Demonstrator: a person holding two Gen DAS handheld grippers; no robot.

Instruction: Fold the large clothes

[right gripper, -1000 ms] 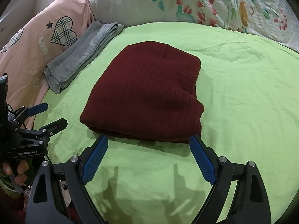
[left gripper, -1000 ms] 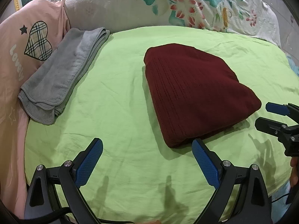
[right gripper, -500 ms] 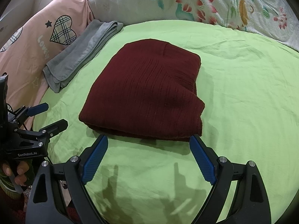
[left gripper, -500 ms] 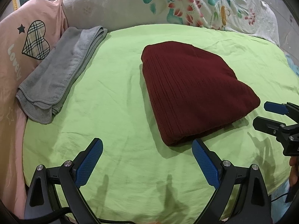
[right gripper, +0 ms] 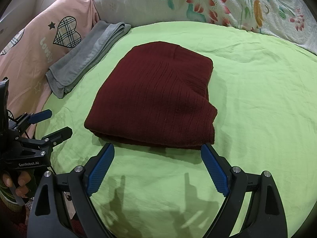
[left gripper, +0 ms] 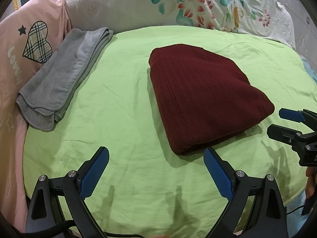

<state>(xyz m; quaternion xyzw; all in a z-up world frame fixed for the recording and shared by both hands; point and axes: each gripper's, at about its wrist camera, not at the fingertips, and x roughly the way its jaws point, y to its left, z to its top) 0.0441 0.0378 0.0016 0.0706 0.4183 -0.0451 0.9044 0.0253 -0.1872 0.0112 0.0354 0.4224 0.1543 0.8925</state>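
Observation:
A dark red ribbed knit garment (left gripper: 202, 97) lies folded into a compact stack on the light green sheet (left gripper: 118, 119); it also shows in the right wrist view (right gripper: 158, 97). My left gripper (left gripper: 156, 158) is open and empty, held near the stack's front left corner. My right gripper (right gripper: 157, 156) is open and empty, just in front of the stack's near edge. Each gripper shows in the other's view: the right one (left gripper: 281, 122) at the right edge, the left one (right gripper: 53, 125) at the left edge.
A folded grey towel (left gripper: 61, 79) lies at the sheet's left edge, seen also in the right wrist view (right gripper: 87, 57). A pink quilt with a plaid heart (left gripper: 37, 41) is on the left. A floral white cover (left gripper: 178, 2) rises behind the sheet.
Both views have shifted only slightly: the red stack and grey towel sit a little higher and further left in frame. Both grippers stay open and the garment has not moved.

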